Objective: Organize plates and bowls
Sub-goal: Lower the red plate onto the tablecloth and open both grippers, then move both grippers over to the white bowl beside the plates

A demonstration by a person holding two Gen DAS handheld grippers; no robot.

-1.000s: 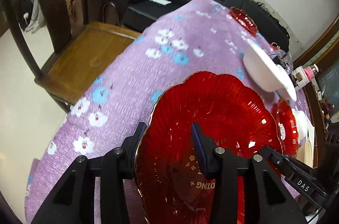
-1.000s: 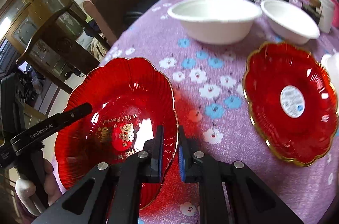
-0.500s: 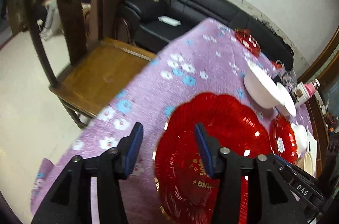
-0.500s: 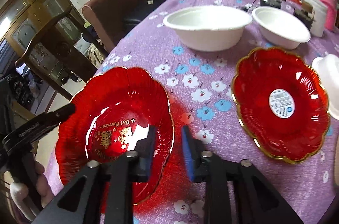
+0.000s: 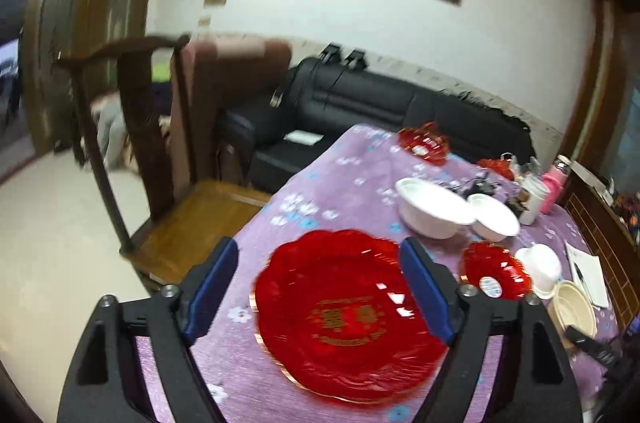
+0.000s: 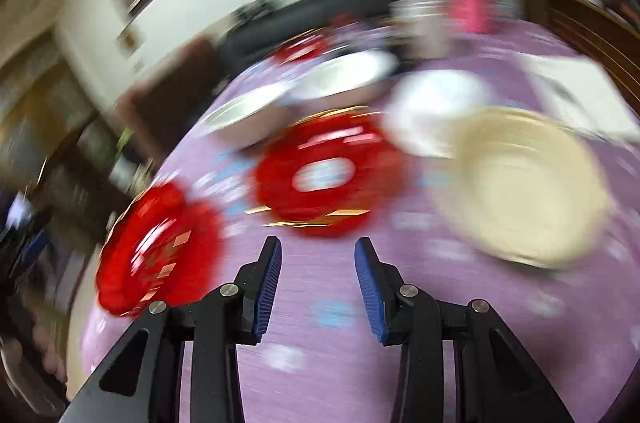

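A large red plate (image 5: 348, 315) with gold lettering lies flat on the purple flowered tablecloth (image 5: 344, 183). My left gripper (image 5: 318, 251) hovers above its near side. The jaws are opening wide and do not touch it. In the blurred right wrist view the same large red plate (image 6: 160, 247) sits at the lower left. My right gripper (image 6: 318, 243) is over bare cloth, its jaws opening with nothing between them. Just beyond its tips lies a smaller red plate (image 6: 324, 179) with a white sticker. A beige bowl (image 6: 524, 187) is to its right.
Two white bowls (image 5: 432, 207) (image 5: 494, 221) stand mid-table, with a third red plate (image 5: 424, 143) at the far end. A small white bowl (image 5: 540, 265), a pink bottle (image 5: 554, 183) and papers (image 5: 588, 279) crowd the right side. A wooden chair (image 5: 192, 223) stands at the table's left edge.
Both grippers have let go of the large red plate, which now rests on the table. The left has pulled back and up. The right has swung right toward the stickered plate.
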